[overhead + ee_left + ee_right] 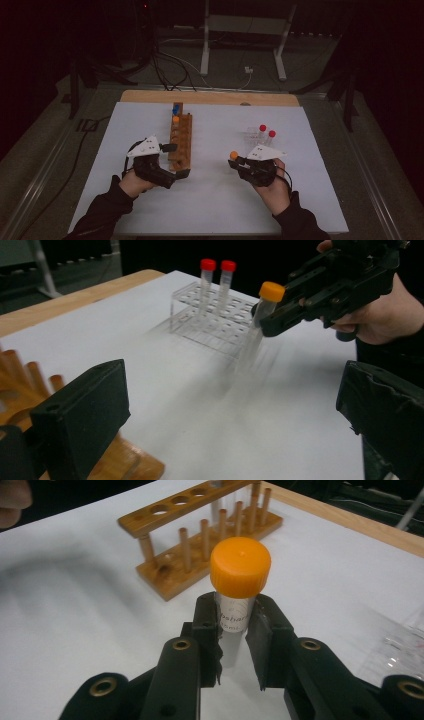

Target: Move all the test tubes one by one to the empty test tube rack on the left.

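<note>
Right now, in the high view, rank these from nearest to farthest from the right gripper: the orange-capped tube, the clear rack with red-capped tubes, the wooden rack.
1. orange-capped tube: clamped in the right gripper, at its tip.
2. clear rack: just beyond the gripper, toward the table's far side, holding two red-capped tubes.
3. wooden rack: across the white mat, beside the left gripper.

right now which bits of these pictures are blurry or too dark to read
High view: room behind the white table is nearly black. Left gripper view: the orange-capped clear plastic tube smears below its cap. Right gripper view: that tube is sharp, the wooden peg rack slightly soft.
</note>
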A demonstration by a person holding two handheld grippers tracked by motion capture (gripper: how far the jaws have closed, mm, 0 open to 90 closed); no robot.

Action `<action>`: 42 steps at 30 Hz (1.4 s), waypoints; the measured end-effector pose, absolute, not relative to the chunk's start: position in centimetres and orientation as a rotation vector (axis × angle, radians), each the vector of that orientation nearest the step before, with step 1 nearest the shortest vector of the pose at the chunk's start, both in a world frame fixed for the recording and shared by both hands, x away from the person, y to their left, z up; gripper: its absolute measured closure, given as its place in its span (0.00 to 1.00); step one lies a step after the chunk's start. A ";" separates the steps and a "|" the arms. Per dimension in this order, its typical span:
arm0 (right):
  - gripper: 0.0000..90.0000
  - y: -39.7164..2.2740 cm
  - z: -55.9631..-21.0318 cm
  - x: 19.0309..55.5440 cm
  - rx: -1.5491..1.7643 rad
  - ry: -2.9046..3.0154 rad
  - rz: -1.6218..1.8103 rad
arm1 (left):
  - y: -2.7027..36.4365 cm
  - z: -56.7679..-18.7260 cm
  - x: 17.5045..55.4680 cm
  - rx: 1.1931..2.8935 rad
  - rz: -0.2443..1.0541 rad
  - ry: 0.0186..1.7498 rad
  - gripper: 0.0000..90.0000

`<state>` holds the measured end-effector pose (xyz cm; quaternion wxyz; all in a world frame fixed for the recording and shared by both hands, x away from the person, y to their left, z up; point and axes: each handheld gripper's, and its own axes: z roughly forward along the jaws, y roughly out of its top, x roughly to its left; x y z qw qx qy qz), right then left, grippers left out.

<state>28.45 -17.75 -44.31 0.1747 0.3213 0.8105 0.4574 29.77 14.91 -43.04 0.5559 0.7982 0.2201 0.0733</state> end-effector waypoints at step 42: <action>0.83 -14.9 -43.9 26.3 0.784 2.392 1.343 | 7.7 -43.3 29.8 1.888 0.106 0.335 0.59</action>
